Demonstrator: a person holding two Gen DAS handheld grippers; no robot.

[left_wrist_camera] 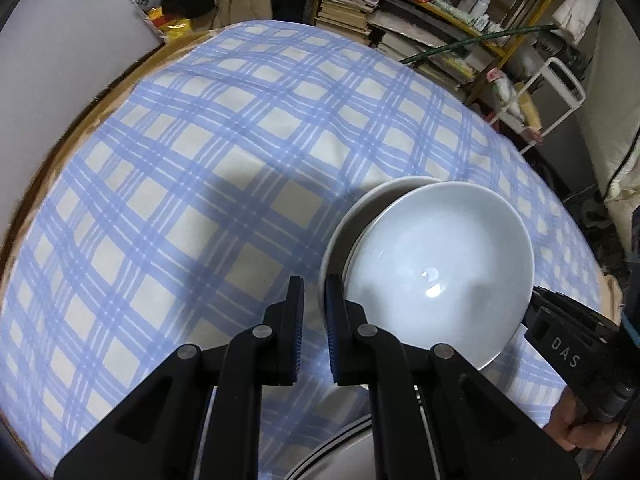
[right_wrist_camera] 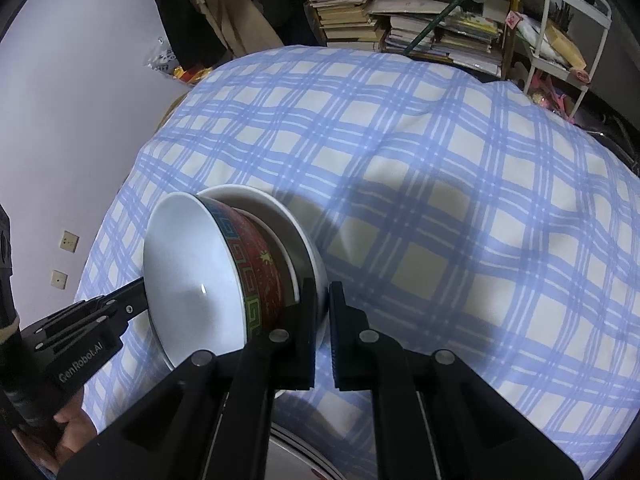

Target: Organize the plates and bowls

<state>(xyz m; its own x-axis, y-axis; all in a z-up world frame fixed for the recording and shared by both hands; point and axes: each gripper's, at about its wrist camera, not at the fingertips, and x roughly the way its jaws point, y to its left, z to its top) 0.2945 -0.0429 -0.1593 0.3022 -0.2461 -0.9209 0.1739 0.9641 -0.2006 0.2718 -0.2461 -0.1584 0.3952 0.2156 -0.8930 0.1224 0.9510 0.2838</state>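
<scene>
Left tongs (left_wrist_camera: 314,292) pinch white plate (left_wrist_camera: 340,224) rim — right tongs (right_wrist_camera: 322,296) pinch opposite rim; bowl (left_wrist_camera: 440,264) between.

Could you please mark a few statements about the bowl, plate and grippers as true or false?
1. The bowl rests on a white plate. True.
2. The bowl's outside is plain blue. False: it is red with a patterned band.
3. The tablecloth is blue-checked. True.
4. The left gripper hangs open, clear of the plate. False: it is closed on the plate's rim.
</scene>
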